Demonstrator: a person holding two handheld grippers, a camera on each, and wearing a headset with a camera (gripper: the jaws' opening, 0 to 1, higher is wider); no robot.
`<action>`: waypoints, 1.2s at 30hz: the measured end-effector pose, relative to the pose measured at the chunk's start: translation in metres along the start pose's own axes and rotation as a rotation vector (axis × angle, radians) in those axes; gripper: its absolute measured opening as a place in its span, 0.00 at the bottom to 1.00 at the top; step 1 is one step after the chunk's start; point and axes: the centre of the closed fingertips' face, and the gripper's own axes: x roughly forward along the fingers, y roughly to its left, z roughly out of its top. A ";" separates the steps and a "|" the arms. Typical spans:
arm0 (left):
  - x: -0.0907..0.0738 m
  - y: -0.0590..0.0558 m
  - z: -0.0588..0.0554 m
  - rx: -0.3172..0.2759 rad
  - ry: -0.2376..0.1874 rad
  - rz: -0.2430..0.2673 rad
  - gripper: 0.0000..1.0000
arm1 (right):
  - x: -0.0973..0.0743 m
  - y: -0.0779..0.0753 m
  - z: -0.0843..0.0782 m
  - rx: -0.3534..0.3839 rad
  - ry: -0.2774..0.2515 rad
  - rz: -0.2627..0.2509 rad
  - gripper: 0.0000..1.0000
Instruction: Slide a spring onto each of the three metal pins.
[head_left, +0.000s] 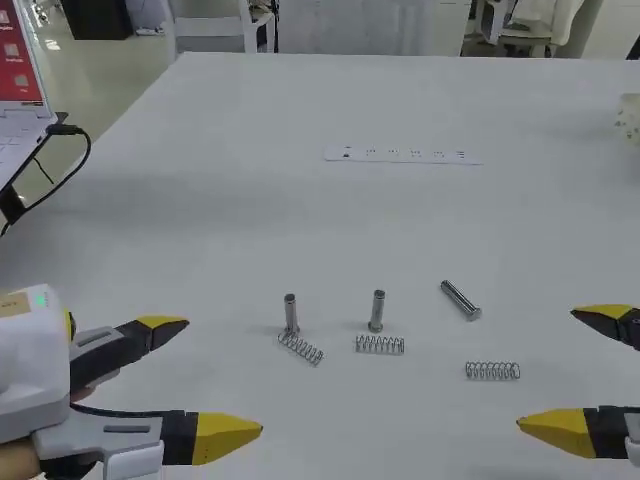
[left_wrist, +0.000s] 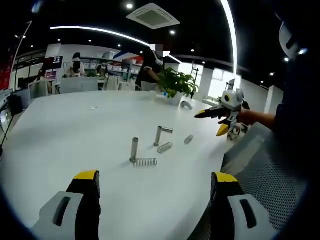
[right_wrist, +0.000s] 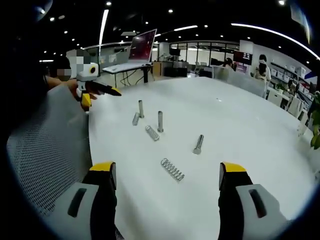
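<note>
left gripper (head_left: 222, 376), three bare silver pins (head_left: 378, 310)

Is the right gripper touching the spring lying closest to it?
Apart. In the head view the right gripper stands open, and bare table shows between both its yellow tips and the spring.

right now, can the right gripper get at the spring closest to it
Probably yes: the right gripper is open, and the spring lies on bare table just ahead of its jaws, nothing between. The tipped pin lies apart.
</note>
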 end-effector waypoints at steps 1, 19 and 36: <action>0.000 0.000 0.000 0.001 0.002 -0.001 0.89 | 0.000 0.000 0.000 0.001 0.000 -0.001 0.85; 0.000 -0.001 0.000 -0.001 -0.002 -0.005 0.88 | 0.001 -0.004 0.000 0.004 0.014 -0.010 0.84; -0.002 0.002 0.003 -0.004 -0.015 0.011 0.88 | 0.017 -0.024 0.020 -0.033 0.024 -0.005 0.81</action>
